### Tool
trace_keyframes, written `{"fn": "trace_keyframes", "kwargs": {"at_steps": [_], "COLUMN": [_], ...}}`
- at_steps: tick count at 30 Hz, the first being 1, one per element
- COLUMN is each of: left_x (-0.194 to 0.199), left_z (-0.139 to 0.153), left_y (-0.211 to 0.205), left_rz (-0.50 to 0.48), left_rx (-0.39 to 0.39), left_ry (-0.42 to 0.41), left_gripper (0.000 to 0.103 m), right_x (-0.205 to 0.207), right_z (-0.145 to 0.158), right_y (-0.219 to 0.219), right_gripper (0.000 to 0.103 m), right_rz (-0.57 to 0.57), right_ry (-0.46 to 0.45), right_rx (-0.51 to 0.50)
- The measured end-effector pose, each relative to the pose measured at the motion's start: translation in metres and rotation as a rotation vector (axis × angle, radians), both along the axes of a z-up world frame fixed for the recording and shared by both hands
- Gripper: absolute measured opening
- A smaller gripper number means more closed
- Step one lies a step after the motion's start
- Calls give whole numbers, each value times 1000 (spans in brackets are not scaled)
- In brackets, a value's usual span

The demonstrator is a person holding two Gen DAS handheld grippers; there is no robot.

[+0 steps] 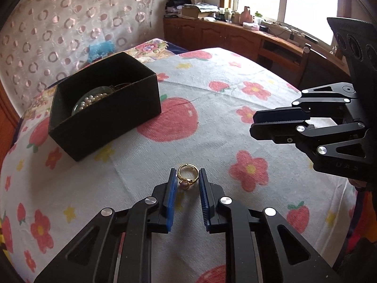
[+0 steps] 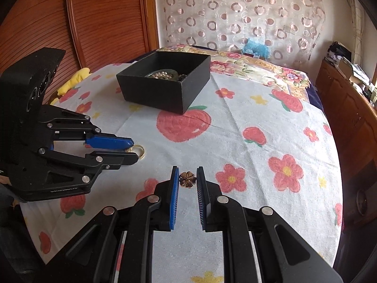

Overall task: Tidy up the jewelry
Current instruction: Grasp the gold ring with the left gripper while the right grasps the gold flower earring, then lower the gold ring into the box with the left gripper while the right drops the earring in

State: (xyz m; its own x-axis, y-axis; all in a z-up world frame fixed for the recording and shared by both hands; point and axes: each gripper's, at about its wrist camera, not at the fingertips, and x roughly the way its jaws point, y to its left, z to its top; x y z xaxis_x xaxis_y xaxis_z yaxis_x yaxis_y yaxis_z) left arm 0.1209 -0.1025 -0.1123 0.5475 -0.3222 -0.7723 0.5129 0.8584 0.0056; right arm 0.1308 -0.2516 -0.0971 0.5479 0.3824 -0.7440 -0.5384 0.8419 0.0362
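A gold ring with a dark bead stands on the flowered cloth between the blue pads of my left gripper, which touch it on both sides. Seen from the right wrist, the ring peeks out at the tips of the left gripper. My right gripper is shut on a small brown flower-shaped piece just above the cloth. In the left wrist view the right gripper hovers at the right, and its piece is hidden. A black open box holds pearls.
The flowered white cloth covers a bed. A wooden cabinet with clutter runs under the window. A wooden headboard and a yellow item sit at the left. A blue frilly item lies beyond the box.
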Motion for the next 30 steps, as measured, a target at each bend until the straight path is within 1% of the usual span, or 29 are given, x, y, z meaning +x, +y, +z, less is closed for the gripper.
{"fn": "trace_keyframes", "kwargs": {"at_steps": [7, 15, 22, 30], "left_x": [-5, -1, 2, 2], "left_z": [12, 32, 49, 69], "left_y": [9, 27, 48, 68], "left_rz": [27, 75, 128, 178], "left_rx": [-22, -28, -49, -76], "left_ry": [-41, -88, -121, -171], "left_gripper": [17, 17, 17, 17], "right_x": [0, 9, 32, 73], "right_z": [3, 23, 40, 58], "right_y": [2, 12, 28, 53], "right_gripper": [17, 17, 17, 17], "right_rz": [2, 11, 1, 2], "right_ry": [-5, -45, -68, -52], "right_rx": [0, 20, 33, 96]}}
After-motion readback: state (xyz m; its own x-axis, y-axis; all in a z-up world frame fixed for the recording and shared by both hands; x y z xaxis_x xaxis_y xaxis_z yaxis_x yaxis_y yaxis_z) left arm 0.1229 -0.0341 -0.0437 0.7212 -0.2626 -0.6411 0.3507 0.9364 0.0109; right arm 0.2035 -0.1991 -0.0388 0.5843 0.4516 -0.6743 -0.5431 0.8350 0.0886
